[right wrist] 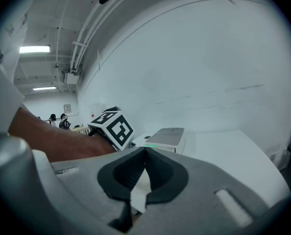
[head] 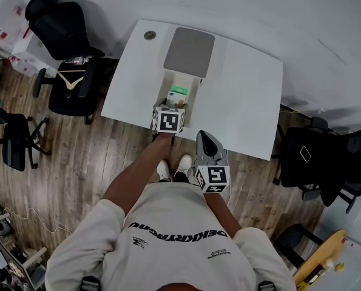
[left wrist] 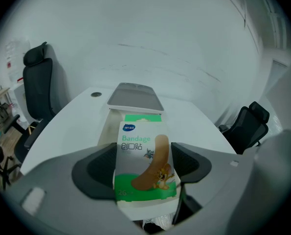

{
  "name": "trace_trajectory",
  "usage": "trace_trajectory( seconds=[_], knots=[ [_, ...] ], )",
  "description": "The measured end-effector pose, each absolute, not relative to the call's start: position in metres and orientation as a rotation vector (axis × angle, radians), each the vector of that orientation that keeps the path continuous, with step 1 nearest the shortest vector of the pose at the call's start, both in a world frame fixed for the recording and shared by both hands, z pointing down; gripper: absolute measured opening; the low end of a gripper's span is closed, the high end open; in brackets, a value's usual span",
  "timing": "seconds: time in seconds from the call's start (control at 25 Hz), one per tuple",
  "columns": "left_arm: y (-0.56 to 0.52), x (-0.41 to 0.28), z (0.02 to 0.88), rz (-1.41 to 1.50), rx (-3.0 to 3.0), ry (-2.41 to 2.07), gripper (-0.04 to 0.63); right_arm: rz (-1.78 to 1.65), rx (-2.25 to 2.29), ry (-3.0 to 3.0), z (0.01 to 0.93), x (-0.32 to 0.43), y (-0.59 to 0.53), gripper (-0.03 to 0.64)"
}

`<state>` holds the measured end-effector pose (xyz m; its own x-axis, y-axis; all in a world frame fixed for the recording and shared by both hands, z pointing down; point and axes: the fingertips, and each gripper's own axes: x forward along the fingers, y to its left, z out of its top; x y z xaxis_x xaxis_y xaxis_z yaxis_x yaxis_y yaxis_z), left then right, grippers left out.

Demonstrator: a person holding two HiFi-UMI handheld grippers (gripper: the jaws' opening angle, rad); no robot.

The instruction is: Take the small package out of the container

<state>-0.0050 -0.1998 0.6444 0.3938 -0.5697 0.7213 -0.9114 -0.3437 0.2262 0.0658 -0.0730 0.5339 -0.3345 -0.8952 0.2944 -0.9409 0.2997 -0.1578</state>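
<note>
The left gripper (left wrist: 144, 166) is grasping the small package (left wrist: 141, 146), a green and white box printed "Bandage", which is standing upright between the 2 dark pads with its printed face toward the camera. It is hovering at the near end of the white container (head: 196, 93); whether it is fully clear of the rim cannot be told. At 12 o'clock from the package, a gray lid (head: 189, 52) is lying over the container's far end, and a green edge (left wrist: 143, 117) is showing just below it.

The right gripper (right wrist: 145, 153) is hanging clenched and empty at 5 o'clock from the left one, off the table's near edge, its jaw tips meeting.

The white table (head: 241, 102) is standing on a wooden plank floor (head: 89, 156), with a round grommet (head: 150, 35) at its 11 o'clock corner. Black office chairs are sitting at 9 o'clock (head: 71, 53) and at 3 o'clock (head: 326, 156). A pale wall (left wrist: 160, 43) is rising behind the table.
</note>
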Motion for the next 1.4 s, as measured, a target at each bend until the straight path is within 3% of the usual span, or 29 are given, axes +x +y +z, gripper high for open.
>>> trace_trajectory(
  seconds=[1.4],
  knots=[
    [-0.143, -0.017, 0.566, 0.520, 2.218, -1.313, 0.357, 0.341, 1.720, -2.448, 0.502, 0.063, -0.054, -0.002]
  ],
)
